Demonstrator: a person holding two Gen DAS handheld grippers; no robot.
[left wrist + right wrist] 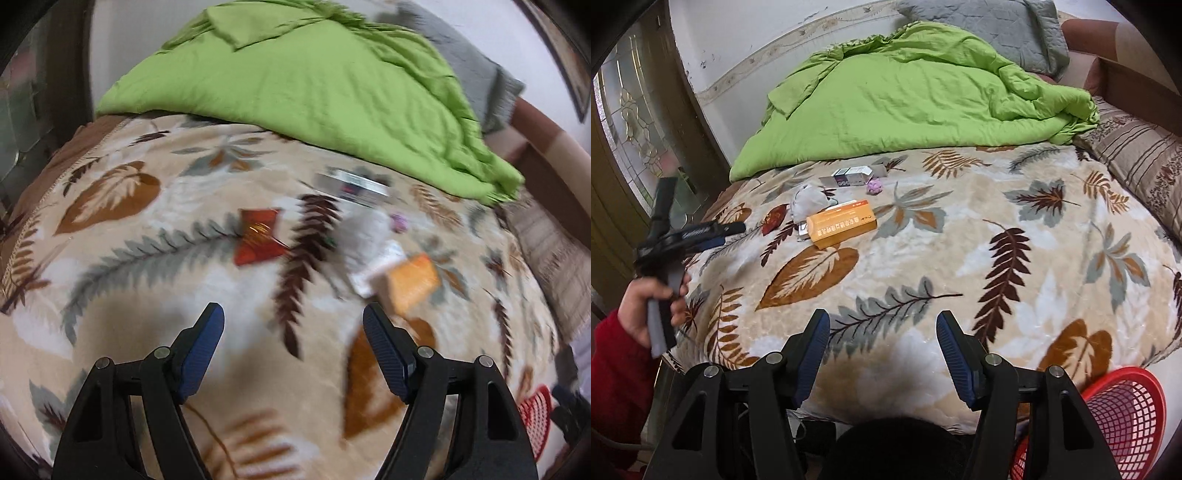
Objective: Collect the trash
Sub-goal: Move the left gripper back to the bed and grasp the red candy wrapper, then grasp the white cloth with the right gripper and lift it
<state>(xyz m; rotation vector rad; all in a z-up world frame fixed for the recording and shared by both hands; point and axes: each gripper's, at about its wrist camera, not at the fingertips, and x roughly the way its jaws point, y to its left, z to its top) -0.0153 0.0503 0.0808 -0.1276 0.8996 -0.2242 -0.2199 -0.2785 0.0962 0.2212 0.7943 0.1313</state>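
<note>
Leaf-patterned beige fleece blanket (960, 229) covers the bed, where an orange cardboard box (842, 224), grey crumpled wad (807, 203) and what seems a red foil wrapper (258, 236) lie clustered. Left gripper (293, 321) and right gripper (882, 326) hover spread and empty.

Your bed's leaf-patterned blanket (960, 236) carries a heaped green quilt (905, 96) at its far end. Nearer you lie an orange box (842, 223), a crumpled white tissue (807, 201), a red wrapper (258, 236), a purple scrap (874, 185) and a silvery carton (851, 175).
</note>
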